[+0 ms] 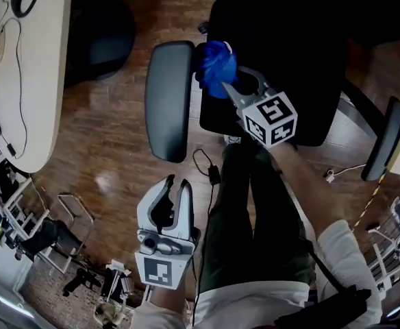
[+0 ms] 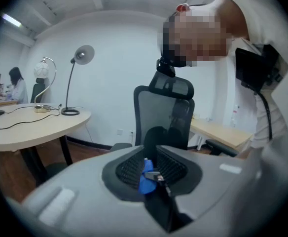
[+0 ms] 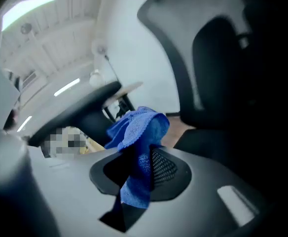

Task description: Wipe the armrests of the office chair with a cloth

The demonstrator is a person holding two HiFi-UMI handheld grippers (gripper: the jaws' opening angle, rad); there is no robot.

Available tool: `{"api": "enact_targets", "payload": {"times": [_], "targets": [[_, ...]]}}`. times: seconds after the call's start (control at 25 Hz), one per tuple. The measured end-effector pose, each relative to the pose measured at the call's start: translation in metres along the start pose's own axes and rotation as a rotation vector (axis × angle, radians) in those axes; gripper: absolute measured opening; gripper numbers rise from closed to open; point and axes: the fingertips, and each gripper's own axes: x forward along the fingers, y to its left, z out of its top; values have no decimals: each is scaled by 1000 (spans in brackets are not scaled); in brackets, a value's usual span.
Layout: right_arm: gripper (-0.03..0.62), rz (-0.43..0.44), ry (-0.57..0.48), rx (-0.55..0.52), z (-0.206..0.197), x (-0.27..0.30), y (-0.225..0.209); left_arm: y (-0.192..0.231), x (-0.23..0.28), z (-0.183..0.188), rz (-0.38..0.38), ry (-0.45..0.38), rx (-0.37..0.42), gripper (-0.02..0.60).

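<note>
Wood floor (image 1: 111,136) | armrest (image 1: 169,101) lies fore-aft (cloth (image 1: 216,67) beside); right gripper (image 1: 226,84) pinches it

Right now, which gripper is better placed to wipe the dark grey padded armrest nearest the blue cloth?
Right. The right gripper grips the blue cloth beside the dark grey padded armrest; the left gripper hangs empty, farther back.

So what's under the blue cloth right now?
From the head view, the blue cloth, pinched in the right hand-held gripper, sits over the inner edge of the dark armrest and the seat. Whether it touches the armrest is hidden by the bunched cloth.
</note>
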Motion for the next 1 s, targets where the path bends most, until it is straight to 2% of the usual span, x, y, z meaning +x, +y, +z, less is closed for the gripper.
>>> {"api": "enact_targets", "payload": {"times": [0.08,0.16,0.24,0.28,0.36,0.48,0.56,0.64,0.76,0.84,0.92,1.0], "targets": [[86,-123,-195,94,33,-94,-6,-16,20,4,-57,1,23,71],[86,-367,-308,157,34,-197,-33,-36,41,9,-132,8,43,71],[85,-639,-359,180,15,-276,-67,-57,65,15,-223,3,64,71],[86,-745,-367,181,1,-302,-87,-69,78,17,-262,1,70,71],[85,-890,-357,166,-31,-330,-129,-96,97,14,-325,11,69,71],[84,-1019,-347,165,-70,-334,-192,-127,107,7,-407,39,96,71],[84,-1060,-316,204,-83,-322,-218,-135,96,14,-446,48,152,71],[84,-1068,-243,259,-91,-307,-237,-134,80,23,-461,56,161,71],[84,-1036,-123,357,-112,-284,-269,-122,76,13,-444,74,135,71],[84,-982,-93,360,-116,-272,-276,-114,85,0,-420,66,130,71],[84,-869,-99,308,-103,-267,-241,-110,91,1,-388,37,119,71],[84,-708,-150,283,-71,-276,-166,-106,88,24,-351,-3,96,71]]}}
